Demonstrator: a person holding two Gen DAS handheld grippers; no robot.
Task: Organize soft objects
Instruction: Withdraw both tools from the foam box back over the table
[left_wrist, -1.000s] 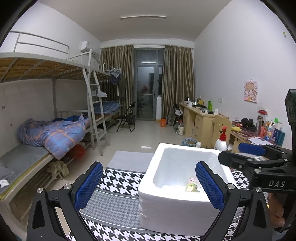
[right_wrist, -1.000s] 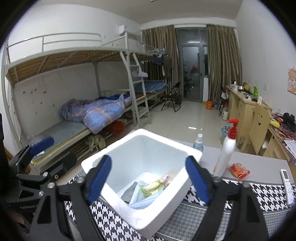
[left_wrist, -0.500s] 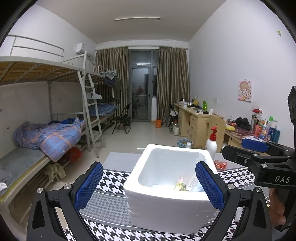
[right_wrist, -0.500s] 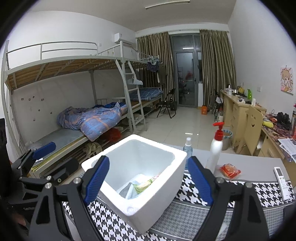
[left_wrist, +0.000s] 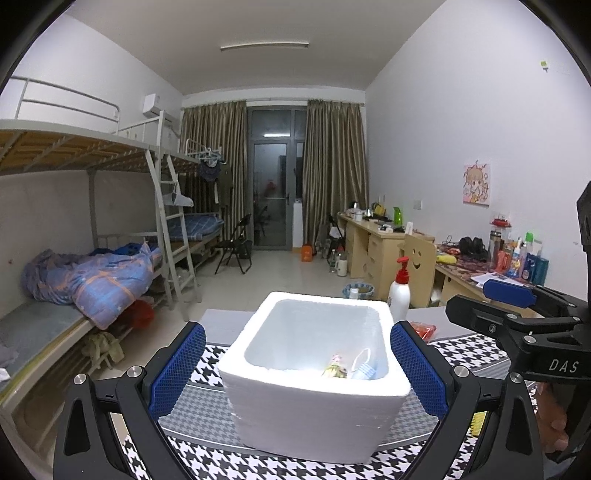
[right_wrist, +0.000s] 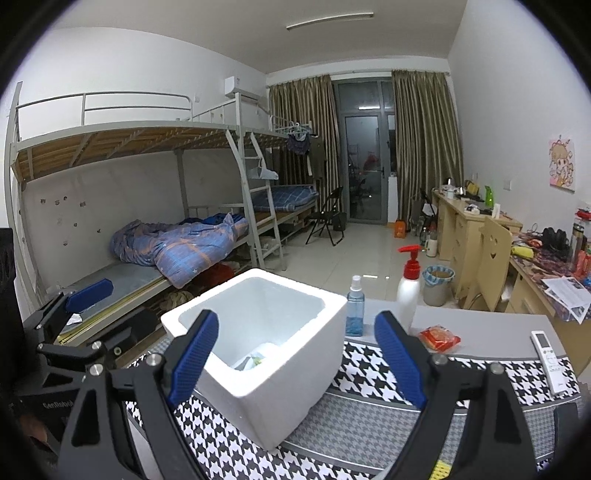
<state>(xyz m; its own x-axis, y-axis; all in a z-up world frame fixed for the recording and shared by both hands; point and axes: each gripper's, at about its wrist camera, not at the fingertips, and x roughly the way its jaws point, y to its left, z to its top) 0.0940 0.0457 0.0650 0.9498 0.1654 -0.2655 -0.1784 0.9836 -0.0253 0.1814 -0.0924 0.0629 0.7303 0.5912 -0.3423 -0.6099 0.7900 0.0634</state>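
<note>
White foam box (left_wrist: 314, 373), open top, thick walls, stands on the houndstooth-clothed table (right_wrist: 369, 369); soft packets (left_wrist: 347, 369) lie on its floor. Left tongs (left_wrist: 297, 373) released, box just beyond and between the blue pads, untouched. Right tongs (right_wrist: 295, 362) released, box likewise ahead. Only the right view shows the blue spray bottle (right_wrist: 355, 306) and remote (right_wrist: 548, 360).

Table (right_wrist: 480, 325): grey top, lower half of frame.
Cloth (right_wrist: 369, 373): houndstooth, spread over the table's near part.
Foam box (right_wrist: 280, 373): white, on the cloth, centre.
Bottles: blue spray bottle (right_wrist: 355, 308), white pump bottle (right_wrist: 409, 295), behind the box.
Right side: red packet (right_wrist: 439, 336); remote (right_wrist: 548, 360).
</note>
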